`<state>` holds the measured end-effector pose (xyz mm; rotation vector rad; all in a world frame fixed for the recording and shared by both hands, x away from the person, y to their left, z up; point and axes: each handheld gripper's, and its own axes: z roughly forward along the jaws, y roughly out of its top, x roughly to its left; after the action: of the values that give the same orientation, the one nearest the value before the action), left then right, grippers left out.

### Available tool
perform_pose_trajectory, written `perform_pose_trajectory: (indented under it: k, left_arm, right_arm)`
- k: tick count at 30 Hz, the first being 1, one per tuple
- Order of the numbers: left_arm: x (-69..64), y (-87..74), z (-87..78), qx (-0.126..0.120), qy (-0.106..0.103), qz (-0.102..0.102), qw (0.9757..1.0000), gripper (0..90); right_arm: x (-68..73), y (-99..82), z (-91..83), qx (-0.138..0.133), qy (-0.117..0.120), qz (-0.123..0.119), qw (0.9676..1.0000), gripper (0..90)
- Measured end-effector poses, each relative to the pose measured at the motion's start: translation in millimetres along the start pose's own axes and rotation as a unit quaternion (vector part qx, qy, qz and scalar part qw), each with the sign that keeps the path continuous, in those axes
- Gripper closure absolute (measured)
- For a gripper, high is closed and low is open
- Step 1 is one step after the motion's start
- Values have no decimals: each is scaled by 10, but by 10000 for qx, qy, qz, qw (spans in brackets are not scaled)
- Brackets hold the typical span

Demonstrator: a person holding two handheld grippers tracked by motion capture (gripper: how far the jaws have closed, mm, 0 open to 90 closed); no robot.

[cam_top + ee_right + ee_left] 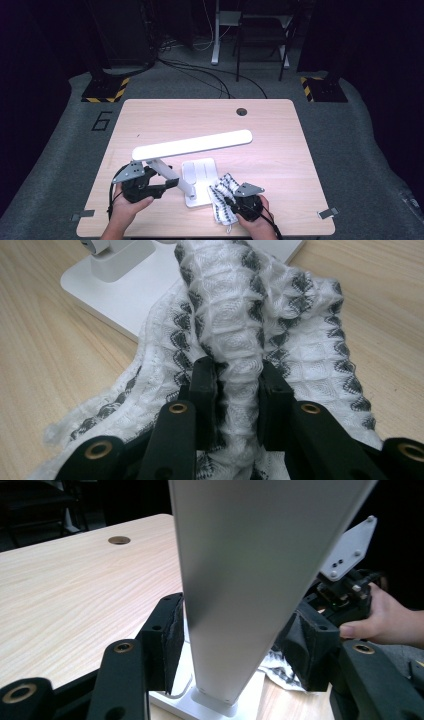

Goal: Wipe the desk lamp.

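Waffle-weave cloth, white with grey diamonds, lies bunched against smooth white lamp base on wood-grain worktop. Right gripper pinches a cloth fold. Left gripper, partly parted, straddles the flat lamp arm, pads apparently off it.

A black "6" on the grey floor.

Each claw, the left claw and the right claw, is matte black with brass-ringed screw holes, foam-faced pads, a screwed grey three-cornered top plate and a trailing black cable.
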<state>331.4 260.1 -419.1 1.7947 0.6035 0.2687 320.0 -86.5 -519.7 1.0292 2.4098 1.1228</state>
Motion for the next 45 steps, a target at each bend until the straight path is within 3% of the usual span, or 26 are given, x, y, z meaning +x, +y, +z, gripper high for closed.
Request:
perform_pose_trajectory:
  k: [2,10,21,25,32,37,40,42,45]
  left_arm:
    - [-3,33,-26,63,-54,24,10000,457]
    - [-27,88,-69,47,62,121,9999,453]
    - [-23,251,-285,-290,33,-193,9994,446]
    - [-24,322,-313,-306,37,-136,9994,447]
    - [-48,429,-329,-145,89,-15,9999,474]
    - [-21,462,-340,-155,77,-91,9998,512]
    - [-24,507,-355,15,81,-56,10000,519]
    - [-48,531,-362,64,255,31,9996,524]
    - [-78,548,-368,117,338,94,9993,521]
  right_arm:
    - [1,-1,2,11,31,8,10000,729]
    - [5,-3,9,5,-5,42,10000,725]
    - [-3,-4,13,10,15,-14,10000,724]
    - [0,-4,10,14,-20,-16,10000,724]
    - [2,-5,13,9,-10,4,10000,722]
    - [12,-6,11,32,-3,73,10000,722]
    - [12,-6,12,32,-4,72,10000,722]
    - [13,-6,12,35,-8,85,10000,722]
    - [14,-8,12,40,-5,60,10000,721]
